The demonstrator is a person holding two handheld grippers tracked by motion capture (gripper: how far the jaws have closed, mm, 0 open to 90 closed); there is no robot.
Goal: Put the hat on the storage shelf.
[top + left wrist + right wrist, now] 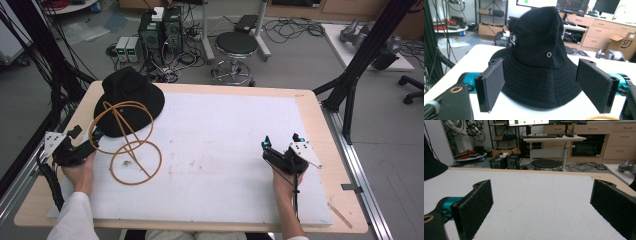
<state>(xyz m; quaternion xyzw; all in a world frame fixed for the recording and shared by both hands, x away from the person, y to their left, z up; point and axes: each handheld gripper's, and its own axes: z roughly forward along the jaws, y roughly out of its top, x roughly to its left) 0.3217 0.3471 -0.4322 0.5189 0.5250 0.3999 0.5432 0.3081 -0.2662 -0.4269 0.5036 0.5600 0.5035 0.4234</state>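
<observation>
A black bucket hat (pixel 129 97) sits upright at the far left of the white mat (pixel 225 145). A tan hoop frame (pixel 135 160) of joined rings stands in front of it, and its upper loop overlaps the hat's brim. My left gripper (pixel 87 133) is open at the table's left edge beside the rings and holds nothing. In the left gripper view the hat (pixel 536 50) stands just beyond the open left gripper (pixel 542 86), and a bit of tan ring (pixel 602 117) shows at the bottom. My right gripper (pixel 281 141) is open over bare mat, also seen open in its own view (pixel 541 212).
The wooden table edge (pixel 327 150) borders the mat on the right, with a thin wooden strip (pixel 340 215) near the front right corner. Black frame posts (pixel 352 80) rise at the right and left. A stool (pixel 236 45) and computer boxes (pixel 160 30) stand on the floor behind.
</observation>
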